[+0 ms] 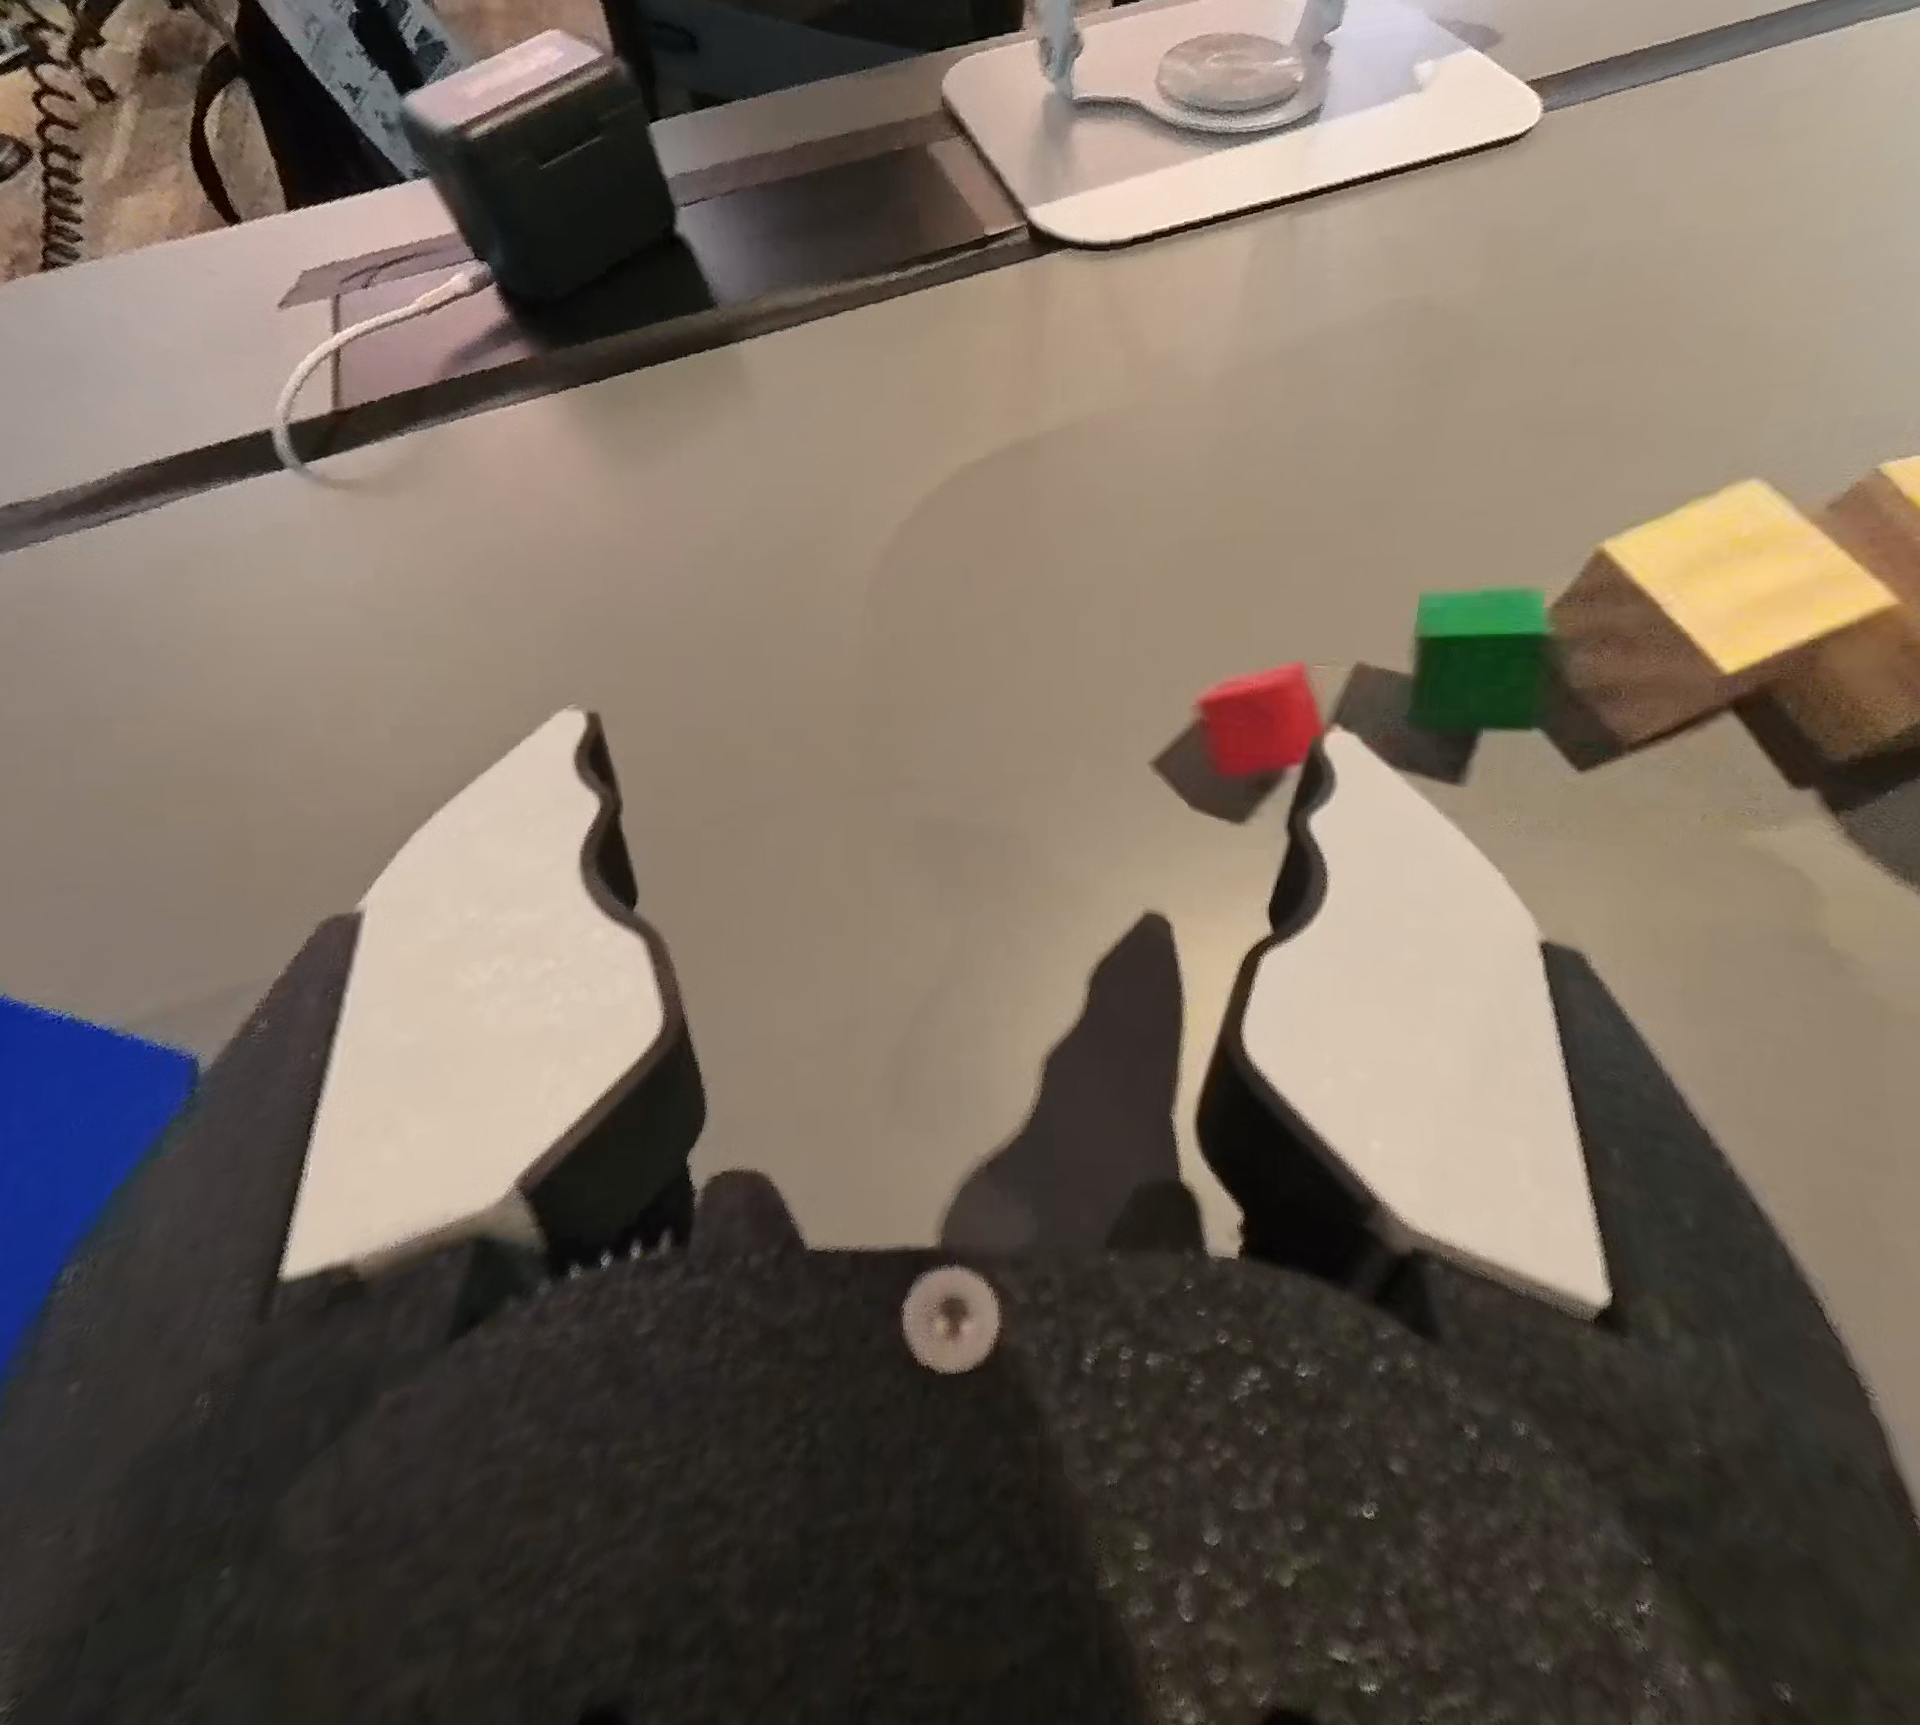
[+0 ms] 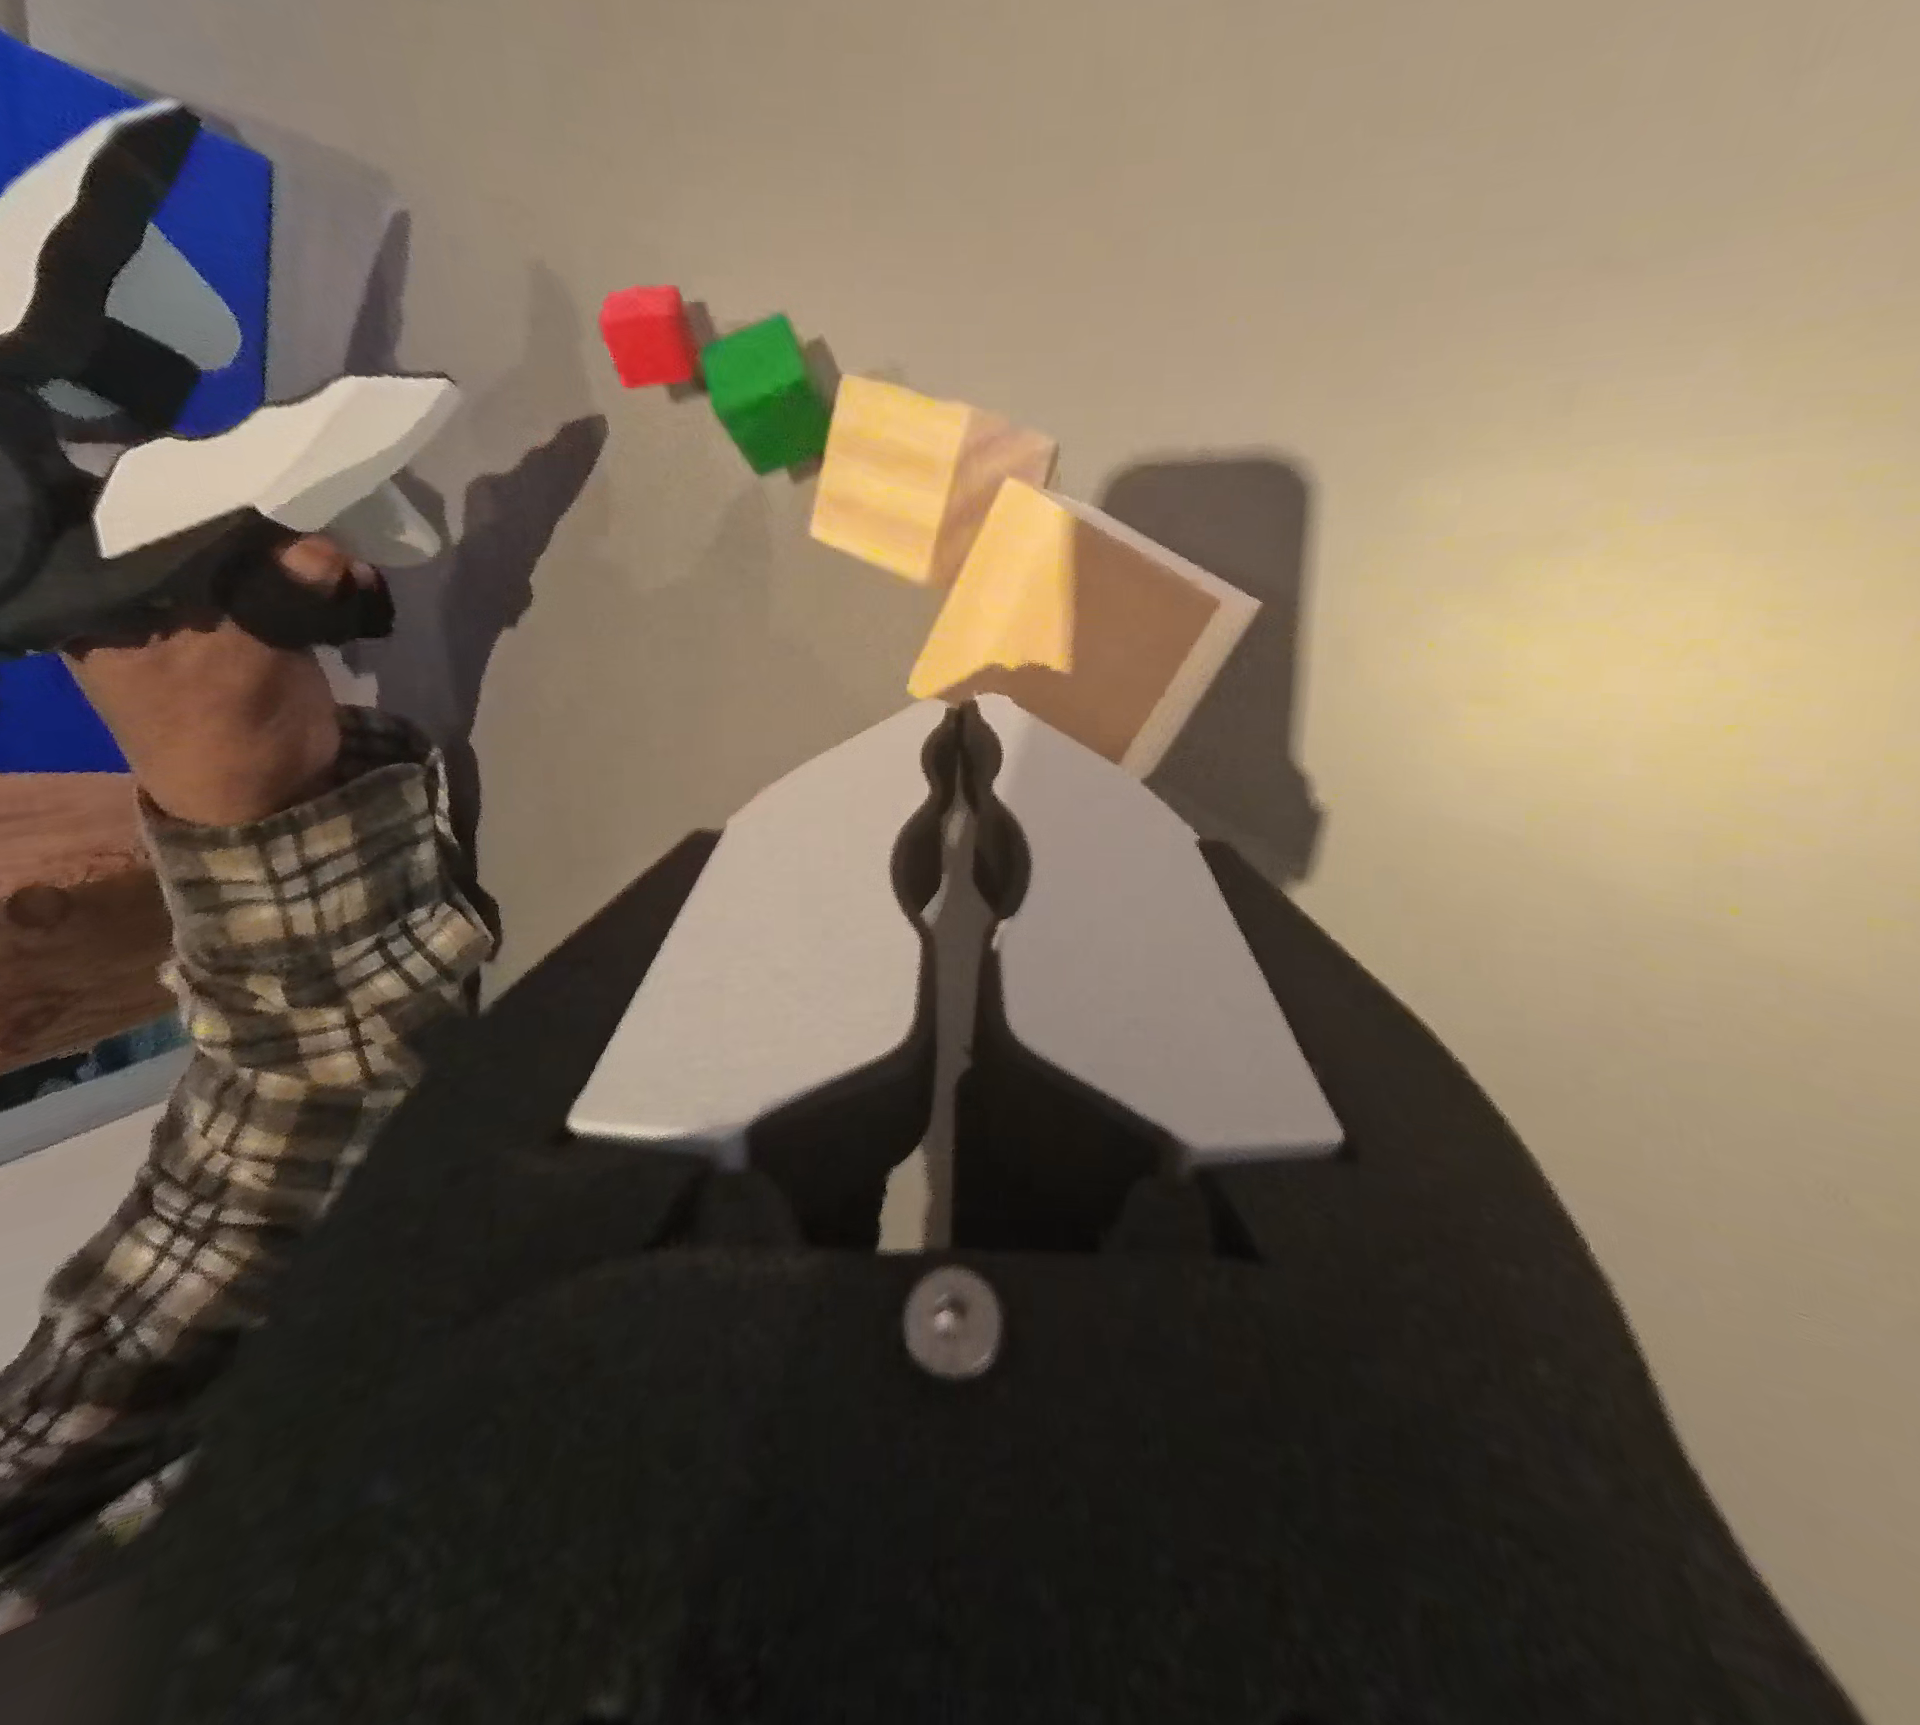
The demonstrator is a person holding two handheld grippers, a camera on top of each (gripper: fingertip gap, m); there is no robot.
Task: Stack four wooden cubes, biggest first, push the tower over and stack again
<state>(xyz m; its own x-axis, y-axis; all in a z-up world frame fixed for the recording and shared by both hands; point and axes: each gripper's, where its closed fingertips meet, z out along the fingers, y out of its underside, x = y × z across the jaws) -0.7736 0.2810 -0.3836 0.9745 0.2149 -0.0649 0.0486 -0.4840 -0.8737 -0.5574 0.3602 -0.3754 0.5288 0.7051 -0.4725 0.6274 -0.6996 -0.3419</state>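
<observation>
Four cubes lean in a tilted row on the grey table [image 2: 1351, 117]: the biggest plain wood cube [image 2: 1081, 626], a smaller wood cube [image 2: 899, 480], a green cube [image 2: 767, 392] and a small red cube [image 2: 646, 335]. They look tipped over, and the shadows of the red and green cubes lie apart from them. My right gripper [image 2: 961, 719] is shut and empty, its tip at the biggest cube's lower edge. My left gripper [image 1: 961, 730] is open and empty. The red cube [image 1: 1259, 719] is just beyond its right fingertip, then the green cube [image 1: 1481, 659] and the wood cubes [image 1: 1714, 615].
A dark box [image 1: 540, 179] with a white cable and a metal stand plate [image 1: 1247, 117] sit at the table's far edge. A blue object [image 1: 73, 1156] lies at the left. The left gripper [image 2: 312, 257] and a plaid sleeve [image 2: 301, 927] show in the right wrist view.
</observation>
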